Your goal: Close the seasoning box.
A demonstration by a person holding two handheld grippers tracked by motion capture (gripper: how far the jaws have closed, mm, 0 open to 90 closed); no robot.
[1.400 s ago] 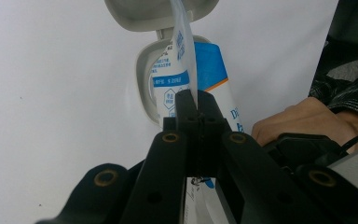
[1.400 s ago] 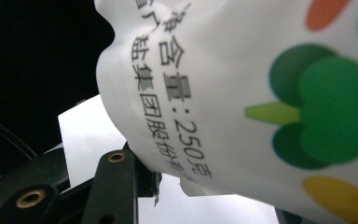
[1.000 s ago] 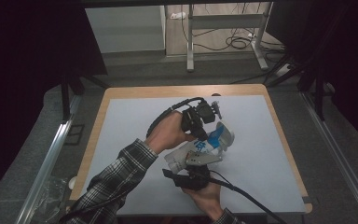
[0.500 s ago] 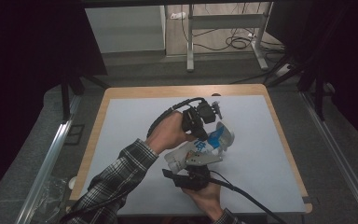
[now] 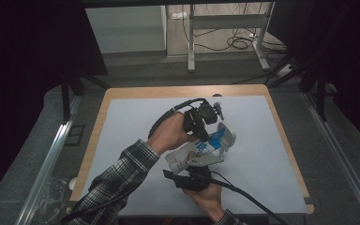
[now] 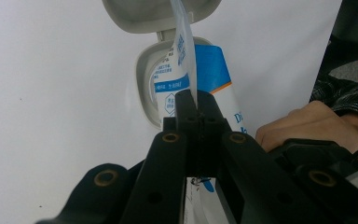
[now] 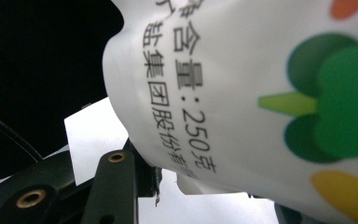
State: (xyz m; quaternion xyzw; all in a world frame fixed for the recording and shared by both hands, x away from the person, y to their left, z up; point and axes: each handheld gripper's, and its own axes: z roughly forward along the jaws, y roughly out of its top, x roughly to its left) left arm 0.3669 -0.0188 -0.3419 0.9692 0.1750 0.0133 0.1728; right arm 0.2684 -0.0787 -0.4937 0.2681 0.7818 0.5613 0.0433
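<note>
A white pack with blue print and a grey flip cap is held above the pale mat in the high view. My right gripper grips its body from below; in the right gripper view the jaws flank the printed white pack. My left gripper reaches down onto the pack's open top. In the left gripper view it is shut on a thin printed film that rises from the cap ring, with the open lid beyond.
The mat lies on a wooden table. A crumpled clear bag sits by the table's lower left corner. A metal desk frame and cables stand on the floor behind. A plaid sleeve crosses the mat's near left part.
</note>
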